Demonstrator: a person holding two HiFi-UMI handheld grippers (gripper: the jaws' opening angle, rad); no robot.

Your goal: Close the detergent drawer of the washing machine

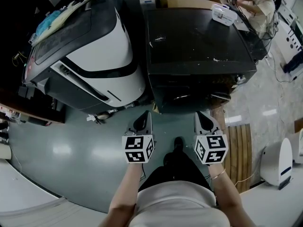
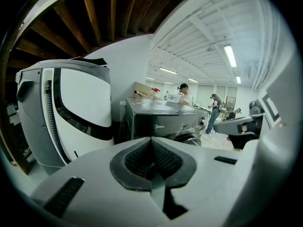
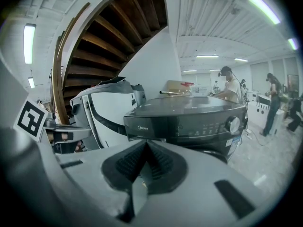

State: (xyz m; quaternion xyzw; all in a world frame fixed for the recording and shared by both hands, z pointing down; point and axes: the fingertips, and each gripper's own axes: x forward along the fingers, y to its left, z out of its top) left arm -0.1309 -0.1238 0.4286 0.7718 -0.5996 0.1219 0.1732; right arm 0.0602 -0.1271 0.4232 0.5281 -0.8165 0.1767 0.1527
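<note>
- Head view shows the washing machine (image 1: 199, 41) as a dark grey box with a glossy, dust-flecked top. It stands on the grey floor (image 1: 71, 145), just right of a white-and-black machine (image 1: 94, 46).
- Right gripper view gives its front. The detergent drawer (image 3: 142, 127) is the panel with the brand mark at the top left corner, and a row of controls runs rightward from it to a round silver knob (image 3: 233, 125). The drawer face looks level with the rest of the panel, though I cannot tell whether it is pushed fully in.
- Only a narrow dark gap separates the washer's left side from the white-and-black machine. A cardboard box (image 1: 184, 1) sits behind it, and a wooden slatted board (image 1: 239, 150) lies on the floor near its front right corner. Bare floor stretches in front, between the machine and the person.
- The left gripper (image 1: 144, 118) is clenched on nothing, pads meeting. It points at the front's left corner, near it but apart.
- The right gripper (image 1: 204, 119) is likewise pressed together and empty, facing the right part of the front without touching. The drawer corner lies nearer the left gripper than this one.
</note>
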